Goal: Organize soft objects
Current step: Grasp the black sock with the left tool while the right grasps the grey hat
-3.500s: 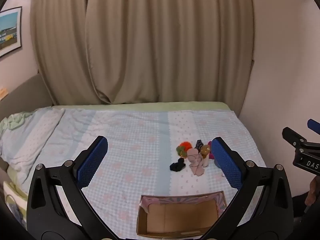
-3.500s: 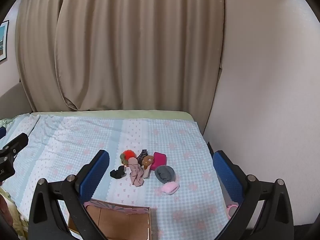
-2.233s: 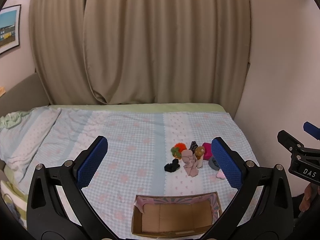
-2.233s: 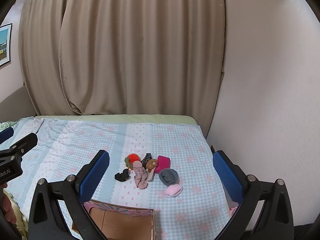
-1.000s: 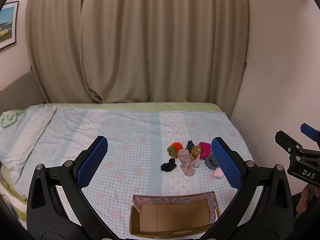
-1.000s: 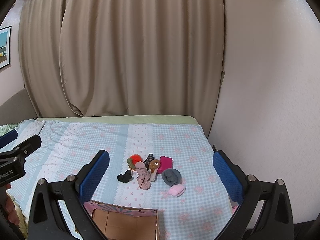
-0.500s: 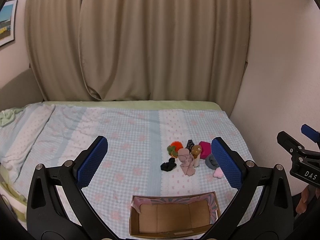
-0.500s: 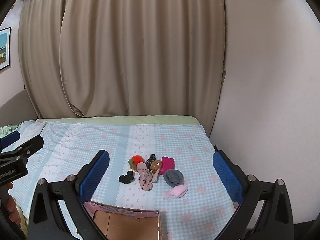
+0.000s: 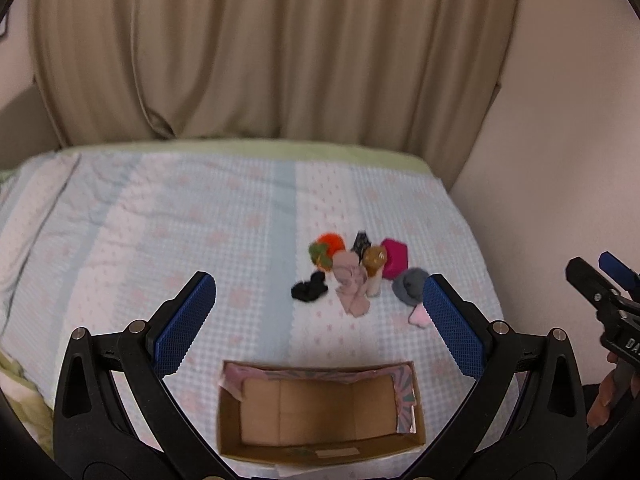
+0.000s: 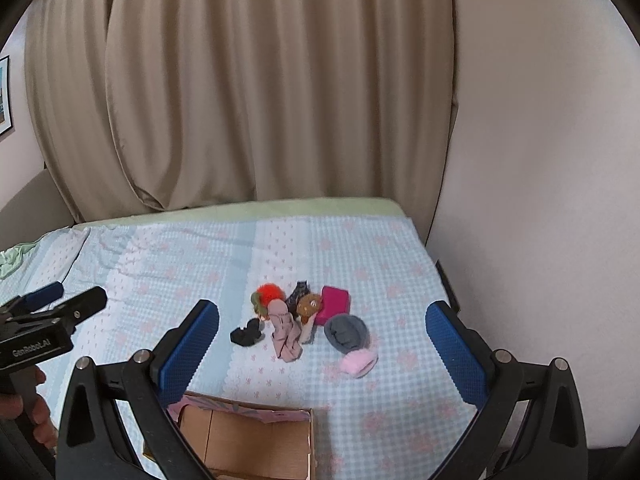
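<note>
A small pile of soft things lies on the bed: an orange pompom [image 9: 329,245], a black sock [image 9: 309,291], a dusty-pink cloth [image 9: 350,284], a brown plush [image 9: 373,257], a magenta cloth [image 9: 394,262], a grey cloth [image 9: 409,285] and a pale pink piece [image 10: 358,362]. An open, empty cardboard box [image 9: 320,412] sits nearer, also in the right wrist view [image 10: 244,440]. My left gripper [image 9: 320,320] is open and empty, above the box. My right gripper [image 10: 322,348] is open and empty, short of the pile.
The bed [image 9: 180,220] has a light blue checked cover. Beige curtains [image 9: 260,52] hang behind it and a white wall [image 10: 540,160] runs along its right side. A crumpled green cloth [image 10: 12,260] lies at the far left.
Both cameras have tipped down and moved closer to the bed. The pile and the box look larger. Both grippers stay open and empty.
</note>
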{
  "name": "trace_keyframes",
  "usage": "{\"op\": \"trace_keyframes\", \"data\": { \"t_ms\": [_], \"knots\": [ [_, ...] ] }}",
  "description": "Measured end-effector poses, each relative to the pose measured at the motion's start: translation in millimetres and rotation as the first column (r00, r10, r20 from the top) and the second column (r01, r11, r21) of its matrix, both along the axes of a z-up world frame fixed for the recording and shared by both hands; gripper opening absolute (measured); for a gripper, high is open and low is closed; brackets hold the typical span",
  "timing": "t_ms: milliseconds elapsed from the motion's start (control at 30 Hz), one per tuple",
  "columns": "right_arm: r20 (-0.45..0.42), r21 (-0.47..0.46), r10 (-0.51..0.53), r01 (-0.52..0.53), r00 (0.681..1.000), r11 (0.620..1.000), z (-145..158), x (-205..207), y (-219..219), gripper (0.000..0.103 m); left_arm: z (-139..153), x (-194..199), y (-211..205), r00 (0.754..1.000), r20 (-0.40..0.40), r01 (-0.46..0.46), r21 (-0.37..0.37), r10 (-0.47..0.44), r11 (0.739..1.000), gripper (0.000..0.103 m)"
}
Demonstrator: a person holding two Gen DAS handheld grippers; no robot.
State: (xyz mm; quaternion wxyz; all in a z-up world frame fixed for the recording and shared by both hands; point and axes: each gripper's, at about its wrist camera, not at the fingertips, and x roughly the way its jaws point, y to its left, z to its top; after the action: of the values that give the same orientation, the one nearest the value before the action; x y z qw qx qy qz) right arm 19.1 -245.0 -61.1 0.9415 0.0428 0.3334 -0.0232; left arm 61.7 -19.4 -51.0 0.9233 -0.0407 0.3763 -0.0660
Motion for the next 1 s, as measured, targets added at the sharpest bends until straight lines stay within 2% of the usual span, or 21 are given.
{"op": "trace_keyframes", "data": {
  "t_ms": [133,267,467,567,667,833,1000],
  "knots": [
    [-0.048,0.027,0.027,-0.026,0.998,0.999,-33.6,28.2,-18.2,0.103,-40.2,31.3,-9.0,0.997,-0.079,-0.017,0.004,0.017,1.000,0.102],
    [-0.096,0.024,0.044,-0.042,0.994,0.999,-79.8,62.1,-31.8,0.103,-88.4,67.6,-18.8,0.990,-0.140,-0.013,0.024,0.016,1.000,0.102],
    [-0.181,0.042,0.028,-0.021,0.983,0.999,-150.0,112.6,-48.1,0.103,-171.2,129.1,-32.1,0.964,-0.264,0.031,0.071,-0.012,0.997,0.101],
    [-0.243,0.061,0.016,-0.002,0.970,0.998,-190.3,136.9,-55.8,0.103,-214.8,154.5,-40.3,0.943,-0.332,0.072,0.103,-0.034,0.992,0.095],
    [-0.302,0.074,0.012,0.011,0.953,0.997,-227.3,158.4,-62.9,0.103,-260.2,179.6,-47.3,0.910,-0.411,0.105,0.111,-0.050,0.988,0.092],
    [-0.392,0.052,0.042,-0.023,0.919,0.998,-284.2,188.6,-63.4,0.103,-318.3,212.0,-52.8,0.864,-0.498,0.141,0.106,-0.070,0.984,0.085],
    [-0.446,0.039,0.071,-0.059,0.892,0.997,-322.2,211.8,-63.9,0.103,-364.4,239.0,-58.1,0.819,-0.568,0.175,0.117,-0.079,0.978,0.079]
  ]
}}
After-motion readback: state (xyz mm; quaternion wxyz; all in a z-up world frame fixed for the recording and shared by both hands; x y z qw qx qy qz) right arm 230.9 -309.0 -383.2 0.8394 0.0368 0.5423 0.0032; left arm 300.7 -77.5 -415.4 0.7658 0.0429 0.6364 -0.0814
